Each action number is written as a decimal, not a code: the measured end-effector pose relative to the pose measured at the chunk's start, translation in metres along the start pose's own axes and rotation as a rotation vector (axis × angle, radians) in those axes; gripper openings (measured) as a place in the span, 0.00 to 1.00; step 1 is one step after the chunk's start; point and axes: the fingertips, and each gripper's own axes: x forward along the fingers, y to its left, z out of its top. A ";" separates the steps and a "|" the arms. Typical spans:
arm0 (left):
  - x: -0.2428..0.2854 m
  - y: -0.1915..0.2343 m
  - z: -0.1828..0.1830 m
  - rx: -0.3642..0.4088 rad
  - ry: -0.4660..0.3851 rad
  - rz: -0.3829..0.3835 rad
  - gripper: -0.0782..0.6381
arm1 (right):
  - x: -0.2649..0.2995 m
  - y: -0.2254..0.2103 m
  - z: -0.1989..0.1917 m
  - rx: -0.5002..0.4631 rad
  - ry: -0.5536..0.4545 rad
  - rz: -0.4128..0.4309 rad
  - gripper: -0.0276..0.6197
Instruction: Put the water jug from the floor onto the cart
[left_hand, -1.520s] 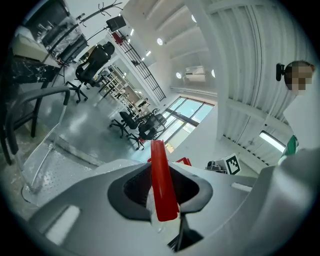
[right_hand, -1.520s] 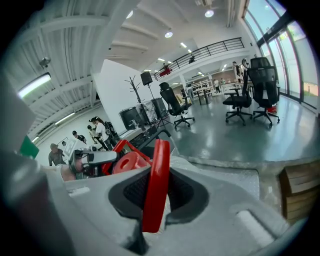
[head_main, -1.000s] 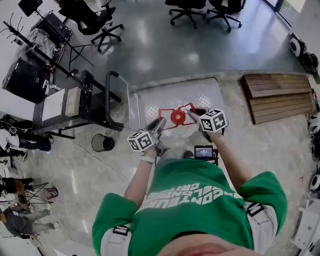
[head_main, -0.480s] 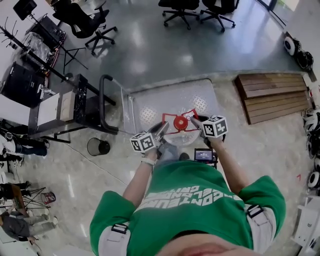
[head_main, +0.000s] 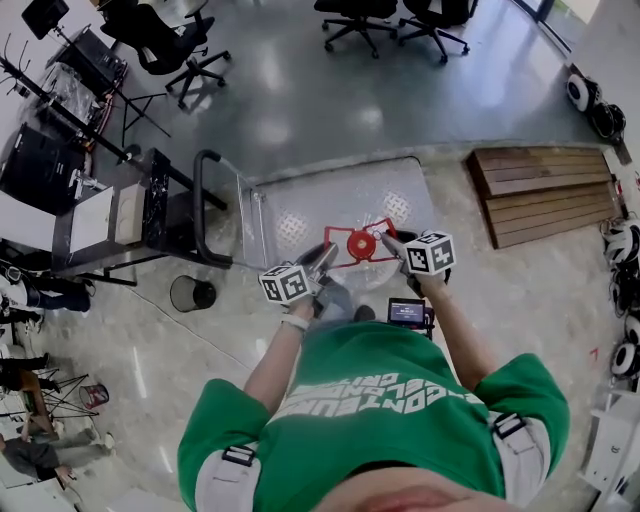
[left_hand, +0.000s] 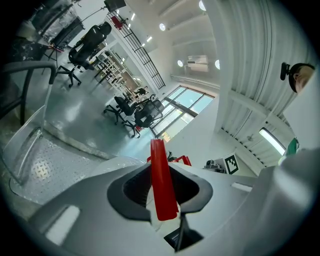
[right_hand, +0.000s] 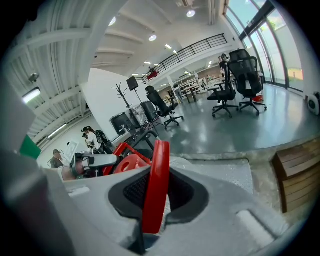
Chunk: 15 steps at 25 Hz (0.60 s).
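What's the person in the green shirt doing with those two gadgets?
A person has a gripper in each hand. The left gripper and right gripper both have their fingers shut on the red handle of a water jug. The jug is at the near edge of a flat metal cart; whether it is set down yet is unclear.

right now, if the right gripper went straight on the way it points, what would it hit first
The right gripper is already shut on the red handle. Straight on, it would probably meet the red cap first, though depth is unclear.
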 end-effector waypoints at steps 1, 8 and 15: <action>0.002 0.000 0.001 0.002 0.002 -0.001 0.25 | 0.001 -0.001 0.001 -0.001 0.001 -0.001 0.12; 0.010 0.012 0.012 -0.012 0.003 0.000 0.25 | 0.016 -0.009 0.010 0.003 0.019 0.000 0.12; 0.017 0.042 0.027 -0.046 0.011 0.005 0.25 | 0.047 -0.016 0.022 0.014 0.043 -0.007 0.12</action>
